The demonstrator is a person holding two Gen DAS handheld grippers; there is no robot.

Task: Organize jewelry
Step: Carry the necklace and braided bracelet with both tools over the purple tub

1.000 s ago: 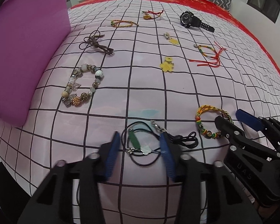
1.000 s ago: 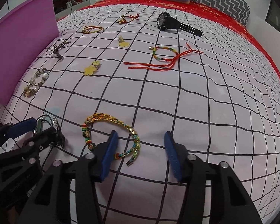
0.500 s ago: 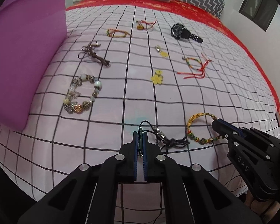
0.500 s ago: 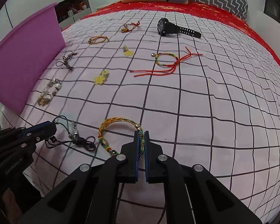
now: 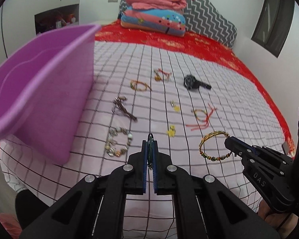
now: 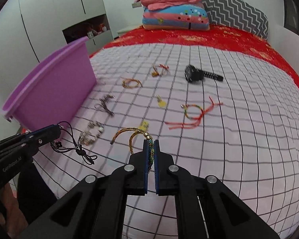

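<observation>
My left gripper (image 5: 149,149) is shut on a black cord necklace with a green pendant (image 5: 150,150) and holds it above the bed; the cord (image 6: 77,149) dangles in the right wrist view. My right gripper (image 6: 151,149) is shut on a yellow braided bracelet (image 6: 129,134), also lifted; it also shows in the left wrist view (image 5: 211,145). A purple bin (image 5: 35,91) stands at the left of the bed. More jewelry lies on the checked sheet: a beaded bracelet (image 5: 118,142), a brown cord piece (image 5: 123,109), a black watch (image 5: 195,82), a red-string bracelet (image 5: 202,117).
Two yellow flower charms (image 5: 171,131) and two small woven bracelets (image 5: 140,85) lie further back on the sheet. Folded blankets and pillows (image 5: 159,20) are stacked at the head of the bed. The red bedspread edge (image 5: 269,99) runs along the right.
Both grippers closed on their pieces, the left on the black cord necklace and the right on the yellow bracelet, then lifted them off the sheet and pulled back. The purple bin's opening now shows.
</observation>
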